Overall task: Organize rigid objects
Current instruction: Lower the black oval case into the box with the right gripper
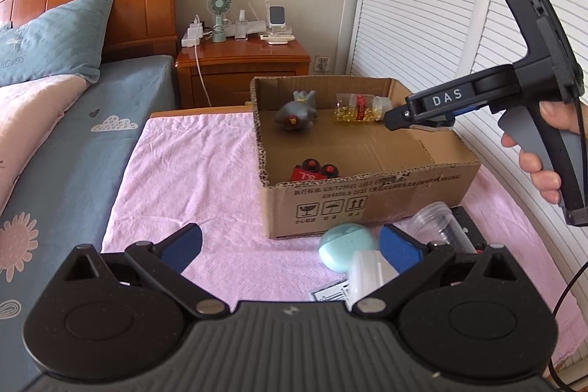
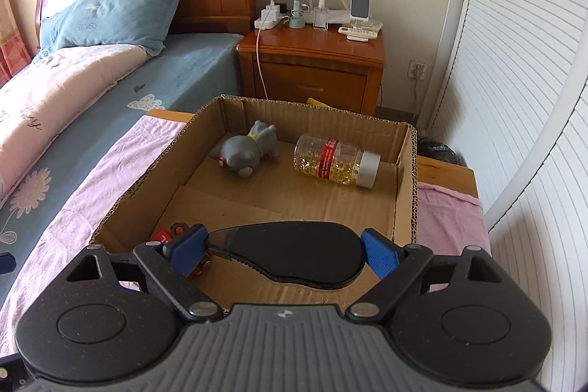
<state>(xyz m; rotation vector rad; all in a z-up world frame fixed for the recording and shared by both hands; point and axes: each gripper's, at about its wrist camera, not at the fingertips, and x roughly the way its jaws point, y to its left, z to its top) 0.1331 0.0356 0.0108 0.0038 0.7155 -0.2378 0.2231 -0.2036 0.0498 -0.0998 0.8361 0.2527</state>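
**Black case carried over the box**

A bedroom: the bed [image 1: 73,120] lies at the left, a nightstand [image 1: 242,61] stands against the far wall, and slatted doors run down the right. In front, a table draped with a pink cloth [image 1: 191,179] bears an open cardboard box [image 1: 367,204].

The left gripper [image 1: 290,247] hangs low over the cloth with its fingers spread wide and nothing between them, probably readied for the next pick. Just ahead of it, outside the box's near wall, wait a mint case [image 1: 343,247], a white bottle [image 1: 369,276] and a clear jar [image 1: 435,219], crowded together and seemingly not yet sorted.

Inside the box, a grey toy [image 2: 244,153] lies on its side at the far left, a red toy car [image 1: 314,171] sits in the near left corner, and a capsule bottle [image 2: 336,164] lies on its side toward the far right. They are spaced apart, which leaves the middle floor bare.

The right gripper [image 2: 290,254] holds a flat black case [image 2: 294,256] across its width, its fingers [image 2: 380,258] pressing on both ends. It hovers over the near part of the box, above the bare cardboard, likely so the case can be set down clear of the car just beside its left finger.
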